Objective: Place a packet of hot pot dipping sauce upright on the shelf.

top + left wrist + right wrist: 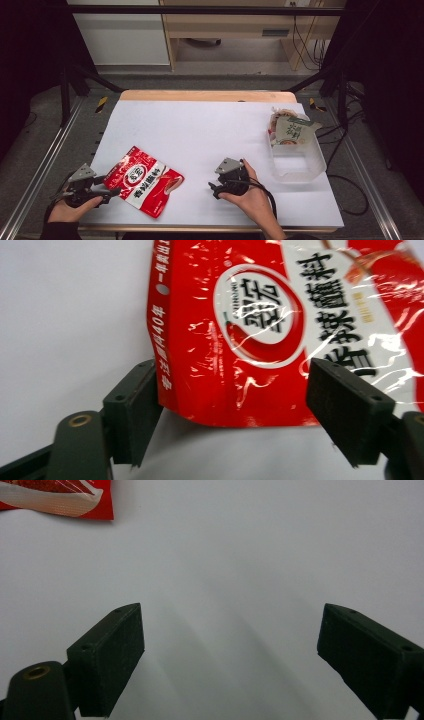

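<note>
A red and white snack packet [145, 181] [260, 335] with black characters lies flat on the white table top, near the front left. My left gripper [112, 192] [232, 410] sits at the packet's left end, its jaws standing apart on either side of the packet's near edge. The left pad [132, 415] is just at the packet's corner, and I see no squeeze. My right gripper [214, 190] [230, 645] rests in a hand near the front middle, open over bare table. A corner of the red packet [55, 497] lies far ahead of it.
A clear plastic tub [300, 160] stands at the right side of the table. A crumpled green and white packet [291, 131] sticks out of its far end. The table's wooden far edge [205, 95] and metal frame rails border the white sheet [200, 130].
</note>
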`<action>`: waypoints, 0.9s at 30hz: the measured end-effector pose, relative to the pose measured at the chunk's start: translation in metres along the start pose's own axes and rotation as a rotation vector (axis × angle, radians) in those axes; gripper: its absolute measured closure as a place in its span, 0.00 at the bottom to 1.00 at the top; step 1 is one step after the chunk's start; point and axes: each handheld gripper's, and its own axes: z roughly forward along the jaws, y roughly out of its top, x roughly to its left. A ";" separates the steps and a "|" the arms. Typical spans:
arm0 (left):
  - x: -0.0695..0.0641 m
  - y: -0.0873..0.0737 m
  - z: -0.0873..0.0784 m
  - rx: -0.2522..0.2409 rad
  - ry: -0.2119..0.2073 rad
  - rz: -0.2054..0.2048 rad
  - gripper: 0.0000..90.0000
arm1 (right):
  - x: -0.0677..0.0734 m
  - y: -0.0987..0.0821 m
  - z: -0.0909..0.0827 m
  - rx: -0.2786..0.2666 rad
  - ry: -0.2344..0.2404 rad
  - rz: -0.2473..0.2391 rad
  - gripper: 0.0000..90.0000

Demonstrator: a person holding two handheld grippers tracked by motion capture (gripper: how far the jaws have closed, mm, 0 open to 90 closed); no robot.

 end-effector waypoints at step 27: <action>-0.007 0.055 0.007 -0.028 0.046 0.098 1.00 | -0.002 0.009 -0.007 -0.014 0.016 0.001 0.14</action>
